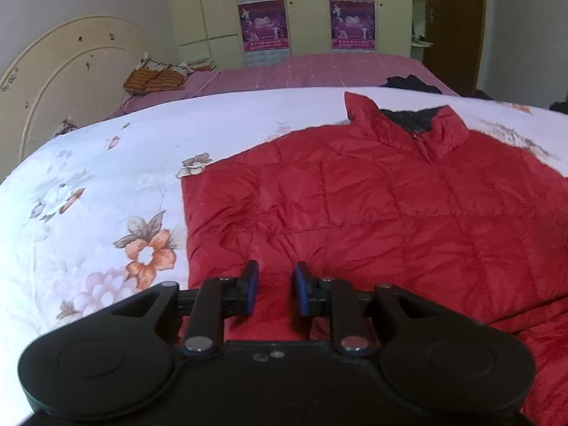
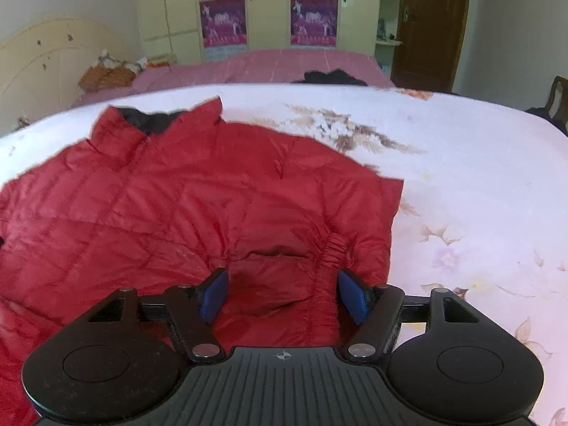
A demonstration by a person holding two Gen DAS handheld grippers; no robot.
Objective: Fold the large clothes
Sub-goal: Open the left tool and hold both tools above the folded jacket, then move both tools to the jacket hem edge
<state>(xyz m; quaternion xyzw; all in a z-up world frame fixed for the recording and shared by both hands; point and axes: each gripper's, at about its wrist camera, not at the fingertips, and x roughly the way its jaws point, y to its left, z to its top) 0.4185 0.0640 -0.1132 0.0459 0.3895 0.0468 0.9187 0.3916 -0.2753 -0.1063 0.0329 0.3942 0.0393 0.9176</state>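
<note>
A red quilted puffer jacket [image 1: 372,213] lies flat on a white floral bedspread [image 1: 88,184], collar at the far end with black lining showing. Its sleeves are folded in over the body. My left gripper [image 1: 275,285] hovers over the jacket's near left part, jaws narrowly apart with nothing between them. In the right wrist view the jacket [image 2: 159,206] fills the left half, and a folded sleeve with an elastic cuff [image 2: 333,245] lies near the right edge. My right gripper [image 2: 282,293] is wide open over that sleeve end, empty.
The white bedspread [image 2: 461,177] extends to the right of the jacket. Beyond is a pink bed [image 1: 319,71] with a dark garment [image 1: 411,83] and an orange pillow [image 1: 156,78]. A cream headboard [image 1: 71,81], wardrobe [image 2: 269,7] and brown door [image 2: 429,25] stand behind.
</note>
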